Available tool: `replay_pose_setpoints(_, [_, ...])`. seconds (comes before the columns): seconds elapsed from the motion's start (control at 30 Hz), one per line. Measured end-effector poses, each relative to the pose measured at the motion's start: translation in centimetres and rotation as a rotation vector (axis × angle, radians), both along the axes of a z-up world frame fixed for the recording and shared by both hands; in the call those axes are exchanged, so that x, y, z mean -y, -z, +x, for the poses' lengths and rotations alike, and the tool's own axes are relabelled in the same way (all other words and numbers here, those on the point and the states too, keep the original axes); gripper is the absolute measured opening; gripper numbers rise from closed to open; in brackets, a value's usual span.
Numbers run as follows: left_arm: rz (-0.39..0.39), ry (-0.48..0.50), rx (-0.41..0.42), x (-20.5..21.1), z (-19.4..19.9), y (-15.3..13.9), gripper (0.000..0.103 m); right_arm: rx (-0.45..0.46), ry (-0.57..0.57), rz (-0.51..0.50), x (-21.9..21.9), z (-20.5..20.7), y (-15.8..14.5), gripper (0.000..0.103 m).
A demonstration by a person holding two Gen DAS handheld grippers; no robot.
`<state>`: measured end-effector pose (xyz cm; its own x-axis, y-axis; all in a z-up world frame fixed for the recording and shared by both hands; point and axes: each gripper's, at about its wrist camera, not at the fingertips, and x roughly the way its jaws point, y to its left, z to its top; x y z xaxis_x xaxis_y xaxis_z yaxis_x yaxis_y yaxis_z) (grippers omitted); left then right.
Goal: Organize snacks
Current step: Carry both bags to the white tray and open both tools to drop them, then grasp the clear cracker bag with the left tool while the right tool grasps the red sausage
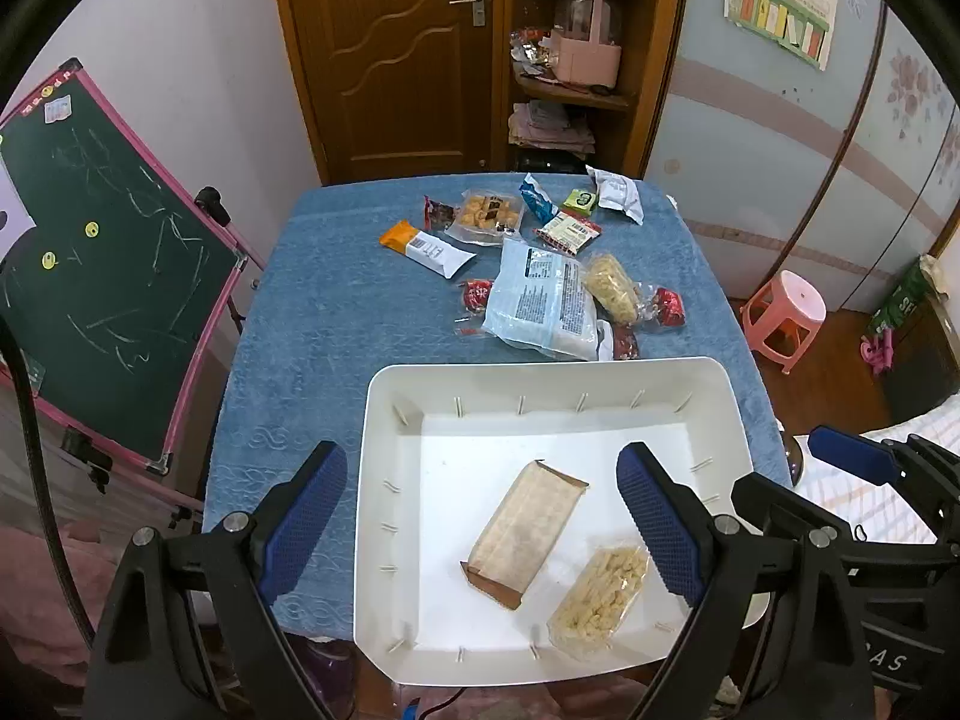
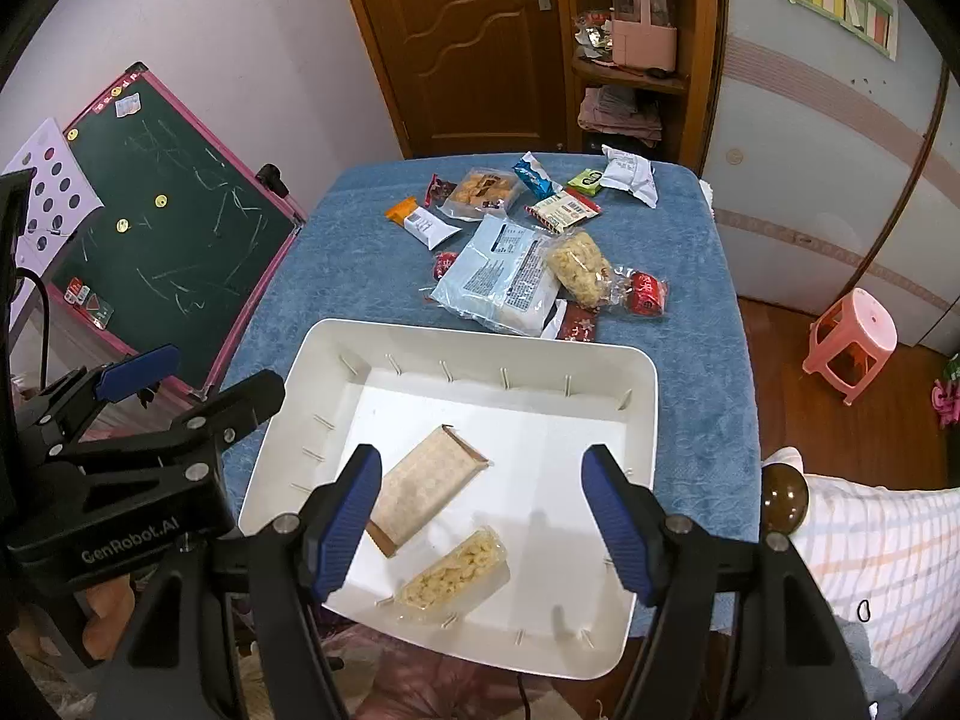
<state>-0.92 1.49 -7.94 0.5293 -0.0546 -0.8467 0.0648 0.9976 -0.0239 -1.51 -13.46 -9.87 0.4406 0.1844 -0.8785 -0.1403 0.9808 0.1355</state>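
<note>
A white bin sits at the near edge of a blue-covered table. Inside lie a tan flat packet and a clear pack of pale puffed snack. Several loose snacks lie beyond the bin: a large pale-blue bag, an orange-and-white bar, a cookie tray. My left gripper is open and empty above the bin. My right gripper is open and empty above the bin.
A green chalkboard with a pink frame stands left of the table. A wooden door and shelf are behind. A pink stool stands on the floor at right. Checked bedding lies near right.
</note>
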Motion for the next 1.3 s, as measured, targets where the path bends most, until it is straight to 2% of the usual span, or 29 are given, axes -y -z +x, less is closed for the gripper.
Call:
replay_pose_setpoints(0.4, [0.01, 0.017, -0.033, 0.2, 1.0, 0.3, 0.091, -0.01, 0.014, 0.01, -0.1, 0.3, 0.1, 0.07])
replay_pose_setpoints(0.8, [0.021, 0.069, -0.045, 1.9, 4.0, 0.3, 0.091, -0.017, 0.077, 0.023, 1.8, 2.3, 0.6, 0.07])
replay_pose_setpoints(1.1, [0.032, 0.158, -0.049, 4.1, 8.7, 0.3, 0.091, -0.039, 0.154, 0.04, 4.5, 5.2, 1.5, 0.07])
replay_pose_setpoints(1.3, [0.059, 0.278, -0.065, 6.9, 14.0, 1.4, 0.091, -0.062, 0.236, 0.045, 7.4, 8.7, 2.7, 0.07])
